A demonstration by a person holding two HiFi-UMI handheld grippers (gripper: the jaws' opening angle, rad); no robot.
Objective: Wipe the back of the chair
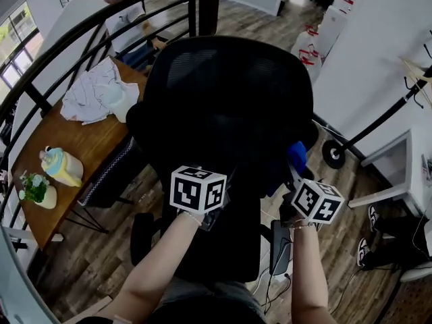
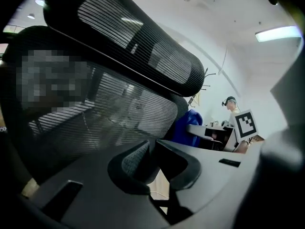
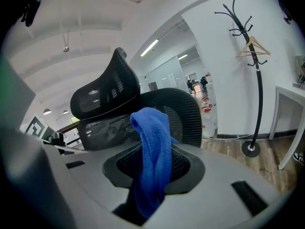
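**1. Task object.** The black mesh office chair (image 1: 229, 93) stands on the wood floor (image 1: 115, 255) with its rear face toward the operator. The backrest (image 2: 119, 113) and the headrest (image 2: 138, 51) above it are both open mesh.

**2. Right tool.** The right tool (image 3: 155, 168) is clamped on a blue cloth (image 3: 152, 142). The cloth is folded into a loop that stands out past the jaw tips, so the fabric meets the mesh before the jaws do. In the head view the cloth (image 1: 297, 157) sits at the right edge of the backrest, low on the panel. Whether it touches the mesh cannot be determined.

**3. Left tool.** The left tool (image 2: 153, 159) has its jaws drawn together with nothing visible between them. It sits near the lower centre of the rear face and points up along the mesh. Judgement: this position suits steadying the chair against swivel while the right tool wipes.

**4. Clearance.**
- Left edge: a wooden desk (image 1: 81, 147) stands just beside the chair.
- Right edge: a coat stand (image 3: 251, 149) stands well apart, with open floor between.

Judgement: strokes from the right edge toward the left edge have free room. The headrest overhangs the top edge of the backrest, so it probably needs a separate pass.

**5. Progress.** Judgement: wiping is at or near its start, at the lower right corner of the backrest.
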